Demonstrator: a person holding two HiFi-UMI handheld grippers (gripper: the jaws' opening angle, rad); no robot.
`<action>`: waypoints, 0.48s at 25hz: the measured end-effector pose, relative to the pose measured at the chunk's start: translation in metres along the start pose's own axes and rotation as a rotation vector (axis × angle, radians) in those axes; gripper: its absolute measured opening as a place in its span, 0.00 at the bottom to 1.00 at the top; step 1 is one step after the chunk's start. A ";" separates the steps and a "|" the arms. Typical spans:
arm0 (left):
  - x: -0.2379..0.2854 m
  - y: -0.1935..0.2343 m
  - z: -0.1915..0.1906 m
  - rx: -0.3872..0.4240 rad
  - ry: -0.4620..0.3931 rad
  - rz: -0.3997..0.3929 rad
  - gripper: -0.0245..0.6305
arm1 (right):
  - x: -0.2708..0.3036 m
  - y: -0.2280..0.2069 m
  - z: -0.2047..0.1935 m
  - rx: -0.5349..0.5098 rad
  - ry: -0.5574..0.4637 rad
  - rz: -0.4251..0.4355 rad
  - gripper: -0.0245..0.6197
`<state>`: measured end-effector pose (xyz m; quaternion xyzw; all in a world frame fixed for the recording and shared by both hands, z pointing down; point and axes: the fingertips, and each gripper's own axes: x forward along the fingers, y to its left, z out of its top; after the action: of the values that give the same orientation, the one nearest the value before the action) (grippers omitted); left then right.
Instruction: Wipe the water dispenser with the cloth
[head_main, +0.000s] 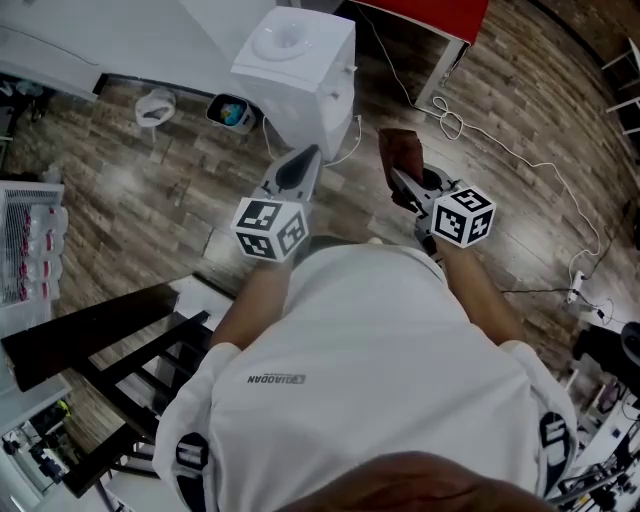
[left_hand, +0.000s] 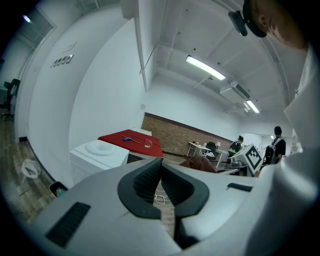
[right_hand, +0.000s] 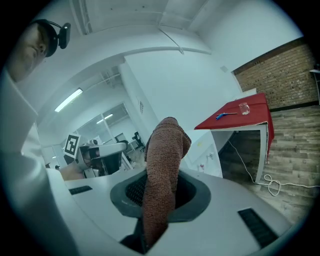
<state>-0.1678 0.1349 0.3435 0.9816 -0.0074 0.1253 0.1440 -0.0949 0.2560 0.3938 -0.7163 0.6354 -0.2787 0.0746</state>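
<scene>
While the right gripper (head_main: 398, 178) clamps the cloth (right_hand: 165, 150), the left gripper (head_main: 306, 156) (closed, empty) hangs near the water dispenser (head_main: 300, 70).

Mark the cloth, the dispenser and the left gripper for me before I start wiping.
cloth (right_hand: 162, 165), right gripper view, mid-strip between the jaws.
dispenser (head_main: 322, 52), head view, its white top.
left gripper (left_hand: 161, 162), left gripper view, where the shut tips meet.
</scene>
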 end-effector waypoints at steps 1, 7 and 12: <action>0.001 -0.004 -0.001 -0.001 -0.002 0.008 0.03 | -0.006 -0.003 -0.004 0.004 0.005 0.000 0.12; 0.011 -0.025 -0.015 -0.013 0.018 0.033 0.03 | -0.036 -0.029 -0.015 0.032 0.012 -0.023 0.12; 0.024 -0.030 -0.017 -0.012 0.033 0.034 0.03 | -0.042 -0.049 -0.010 0.059 -0.001 -0.037 0.12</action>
<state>-0.1475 0.1692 0.3566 0.9782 -0.0224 0.1440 0.1480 -0.0587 0.3069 0.4123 -0.7254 0.6136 -0.2984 0.0909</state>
